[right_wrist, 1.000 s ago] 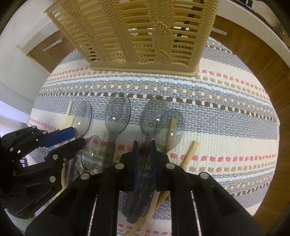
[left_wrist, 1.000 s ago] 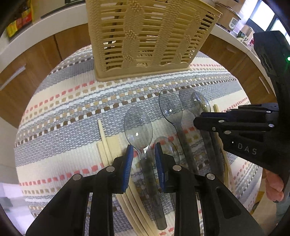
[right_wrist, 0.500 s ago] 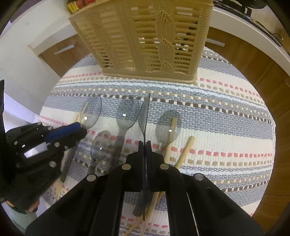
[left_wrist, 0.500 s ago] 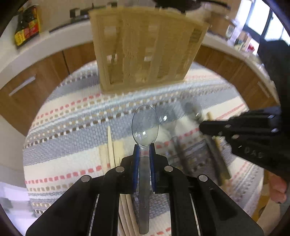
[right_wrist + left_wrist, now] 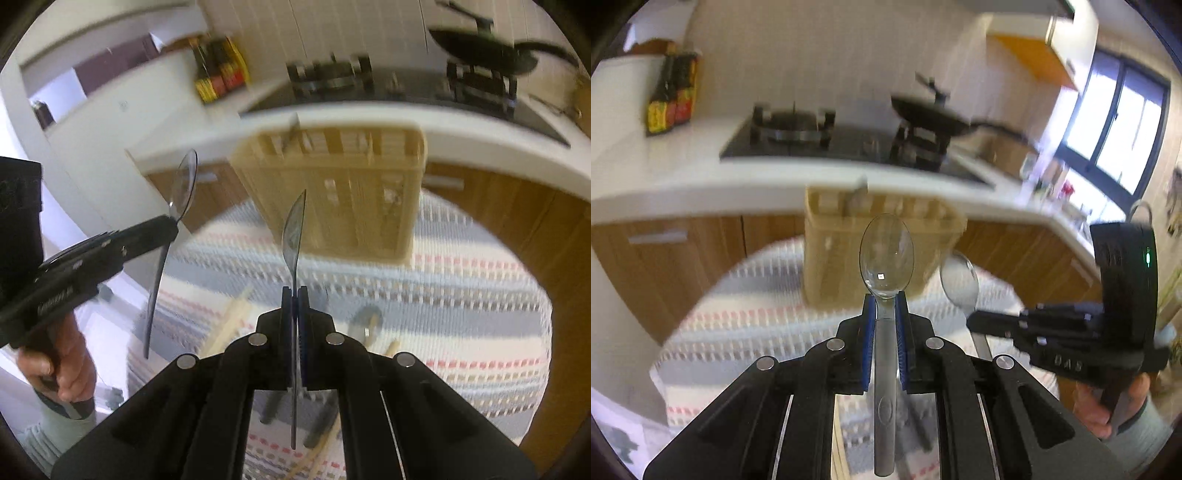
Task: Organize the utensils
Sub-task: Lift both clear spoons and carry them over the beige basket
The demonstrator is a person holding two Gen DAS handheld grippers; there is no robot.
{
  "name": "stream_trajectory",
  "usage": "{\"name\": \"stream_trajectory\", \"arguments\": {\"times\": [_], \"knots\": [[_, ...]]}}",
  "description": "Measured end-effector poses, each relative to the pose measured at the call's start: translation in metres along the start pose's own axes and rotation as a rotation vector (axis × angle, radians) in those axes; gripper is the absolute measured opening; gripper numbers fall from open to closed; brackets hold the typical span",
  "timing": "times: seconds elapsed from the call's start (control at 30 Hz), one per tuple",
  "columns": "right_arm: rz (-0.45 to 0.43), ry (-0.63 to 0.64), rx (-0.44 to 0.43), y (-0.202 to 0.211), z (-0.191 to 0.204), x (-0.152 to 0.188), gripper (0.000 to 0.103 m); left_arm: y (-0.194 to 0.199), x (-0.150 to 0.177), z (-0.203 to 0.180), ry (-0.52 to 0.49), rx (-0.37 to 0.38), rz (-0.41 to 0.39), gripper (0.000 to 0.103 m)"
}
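Observation:
My left gripper [image 5: 885,299] is shut on a clear grey plastic spoon [image 5: 886,254], held by the neck, bowl pointing up and facing me, lifted above the striped mat [image 5: 746,317]. My right gripper [image 5: 294,291] is shut on a second clear spoon [image 5: 293,229], seen edge-on, also lifted. Each gripper shows in the other view: the right one [image 5: 975,319] with its spoon [image 5: 960,280], the left one [image 5: 171,225] with its spoon [image 5: 183,184]. The tan slatted utensil basket [image 5: 842,254] stands ahead of both, also in the right wrist view [image 5: 351,199].
Wooden chopsticks [image 5: 231,325] and another clear spoon [image 5: 365,323] lie on the mat [image 5: 461,295]. Behind the basket runs a white counter [image 5: 683,177] with a gas hob [image 5: 798,129], a black pan [image 5: 934,114] and bottles [image 5: 670,99]. Wooden cabinets [image 5: 665,258] stand below.
Both grippers have closed on spoons and lifted them off the mat. The views have tilted up from the mat toward the basket and counter.

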State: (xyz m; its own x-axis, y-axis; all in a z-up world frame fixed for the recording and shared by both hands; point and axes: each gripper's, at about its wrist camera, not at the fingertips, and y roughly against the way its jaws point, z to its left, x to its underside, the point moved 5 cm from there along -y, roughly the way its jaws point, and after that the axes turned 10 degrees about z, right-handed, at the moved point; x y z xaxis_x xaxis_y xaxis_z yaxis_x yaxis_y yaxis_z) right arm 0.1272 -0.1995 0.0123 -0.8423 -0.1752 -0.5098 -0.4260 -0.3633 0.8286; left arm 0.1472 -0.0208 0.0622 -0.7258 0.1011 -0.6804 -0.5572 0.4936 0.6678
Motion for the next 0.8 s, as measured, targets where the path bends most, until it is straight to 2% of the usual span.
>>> {"name": "stream_trajectory", "arguments": {"times": [0.17, 0.3, 0.5, 0.63, 0.8], "knots": [[-0.17, 0.022, -0.011, 0.033, 0.006, -0.039, 0.002, 0.02, -0.042, -0.006, 0.011, 0.002, -0.125, 0.009], [-0.318, 0.016, 0.015, 0.058, -0.007, -0.069, 0.002, 0.023, -0.07, -0.006, 0.003, -0.043, -0.233, 0.009], [-0.486, 0.0, 0.071, 0.072, -0.028, -0.111, 0.002, 0.019, -0.102, 0.0, 0.012, 0.007, -0.377, 0.009], [-0.533, -0.013, 0.115, 0.058, -0.043, -0.132, 0.002, 0.004, -0.118, 0.006, 0.011, -0.022, -0.444, 0.009], [-0.526, -0.033, 0.167, 0.026, -0.06, -0.147, 0.002, -0.023, -0.127, 0.012, 0.01, -0.082, -0.46, 0.009]]}}
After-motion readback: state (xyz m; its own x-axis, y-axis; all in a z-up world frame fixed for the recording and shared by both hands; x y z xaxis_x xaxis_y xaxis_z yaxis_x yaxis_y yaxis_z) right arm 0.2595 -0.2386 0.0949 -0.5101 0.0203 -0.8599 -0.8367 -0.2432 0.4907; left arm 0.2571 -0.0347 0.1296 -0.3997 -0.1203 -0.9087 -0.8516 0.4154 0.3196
